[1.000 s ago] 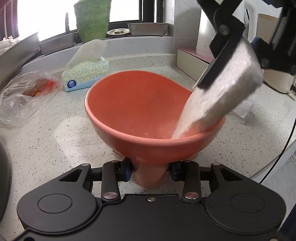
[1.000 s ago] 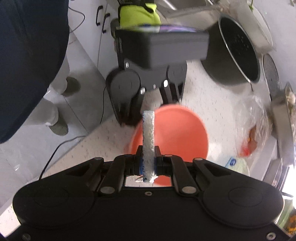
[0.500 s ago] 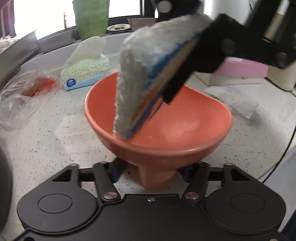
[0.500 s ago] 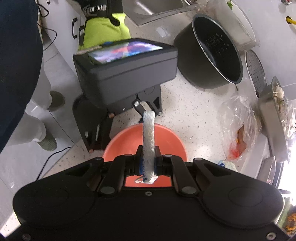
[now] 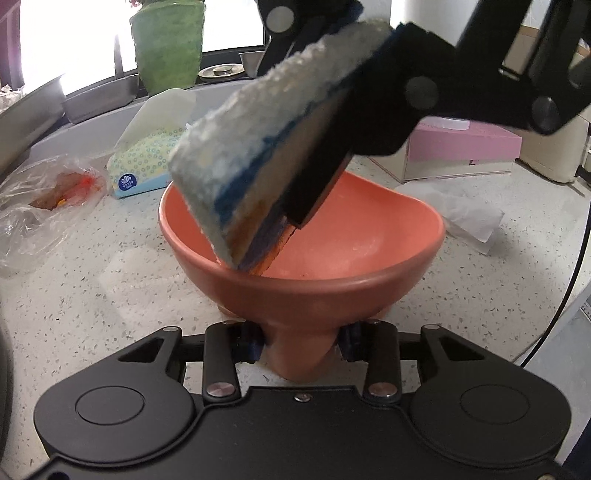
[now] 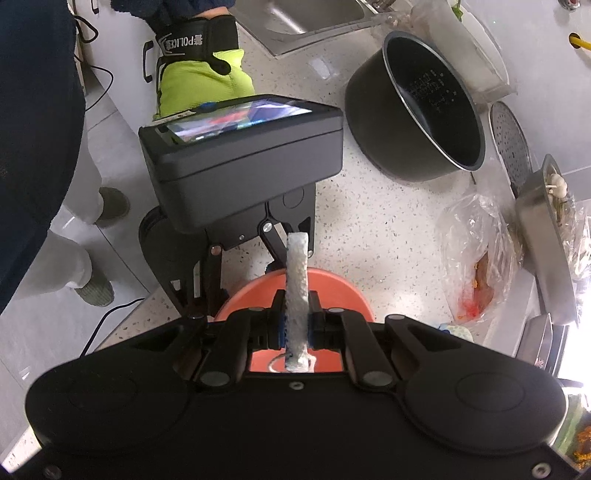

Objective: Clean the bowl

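An orange footed bowl point(image 5: 332, 236) stands on the speckled counter. My left gripper point(image 5: 301, 343) has its jaws closing on the bowl's foot, and the blue pads point(image 5: 255, 345) press on its sides. Above it, my right gripper point(image 6: 297, 328) is shut on a white-and-blue sponge point(image 5: 251, 147) and points steeply down. The sponge's lower corner dips inside the bowl at the near left wall. In the right wrist view the sponge point(image 6: 297, 280) stands edge-on over the bowl point(image 6: 332, 291), with the left gripper's housing point(image 6: 240, 155) and a gloved hand point(image 6: 199, 77) behind it.
Tissue pack point(image 5: 144, 166) and a plastic bag with food point(image 5: 44, 195) lie left of the bowl. A pink box point(image 5: 461, 147) and crumpled paper point(image 5: 465, 214) sit to its right. A dark pot point(image 6: 417, 107) and a sink point(image 6: 306, 18) lie further along. The counter's edge runs close on the right.
The sponge swept from the bowl's right wall across to its left side. The left jaws spread away from the foot half a second ago and are back against it now.
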Available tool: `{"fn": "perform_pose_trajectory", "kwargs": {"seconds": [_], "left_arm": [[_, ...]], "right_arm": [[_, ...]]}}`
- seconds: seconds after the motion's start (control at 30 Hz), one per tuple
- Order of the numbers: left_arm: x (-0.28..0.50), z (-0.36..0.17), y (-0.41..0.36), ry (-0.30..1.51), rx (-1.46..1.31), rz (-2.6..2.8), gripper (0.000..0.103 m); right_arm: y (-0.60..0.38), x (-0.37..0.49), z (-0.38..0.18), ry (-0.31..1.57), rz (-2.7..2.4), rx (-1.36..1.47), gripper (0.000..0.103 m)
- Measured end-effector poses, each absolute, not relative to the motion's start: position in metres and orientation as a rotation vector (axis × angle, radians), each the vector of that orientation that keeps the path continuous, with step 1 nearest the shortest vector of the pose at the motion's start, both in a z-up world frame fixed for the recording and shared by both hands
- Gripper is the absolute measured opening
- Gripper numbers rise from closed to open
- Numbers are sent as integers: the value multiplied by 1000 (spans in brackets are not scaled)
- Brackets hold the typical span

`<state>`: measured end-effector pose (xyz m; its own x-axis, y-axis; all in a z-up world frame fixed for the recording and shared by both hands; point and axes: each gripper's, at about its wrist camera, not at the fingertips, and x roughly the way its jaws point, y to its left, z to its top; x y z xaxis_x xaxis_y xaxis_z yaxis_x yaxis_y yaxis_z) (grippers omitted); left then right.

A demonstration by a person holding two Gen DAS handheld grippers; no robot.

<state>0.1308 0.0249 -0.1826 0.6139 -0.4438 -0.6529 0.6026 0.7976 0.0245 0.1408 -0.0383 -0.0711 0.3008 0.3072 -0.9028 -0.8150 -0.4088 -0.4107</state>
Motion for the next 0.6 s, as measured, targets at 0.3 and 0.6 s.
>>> {"fn": "perform_pose_trajectory", "kwargs": {"seconds": [0.3,0.6], "left_arm": [[126,-183,26,681,248,-615,38],[121,-182,29,685,252,-627,38]], "right_arm": [[-37,161,-65,455,1284,-1511,11],[-63,176,-62,517,1232,-1495,11]]}}
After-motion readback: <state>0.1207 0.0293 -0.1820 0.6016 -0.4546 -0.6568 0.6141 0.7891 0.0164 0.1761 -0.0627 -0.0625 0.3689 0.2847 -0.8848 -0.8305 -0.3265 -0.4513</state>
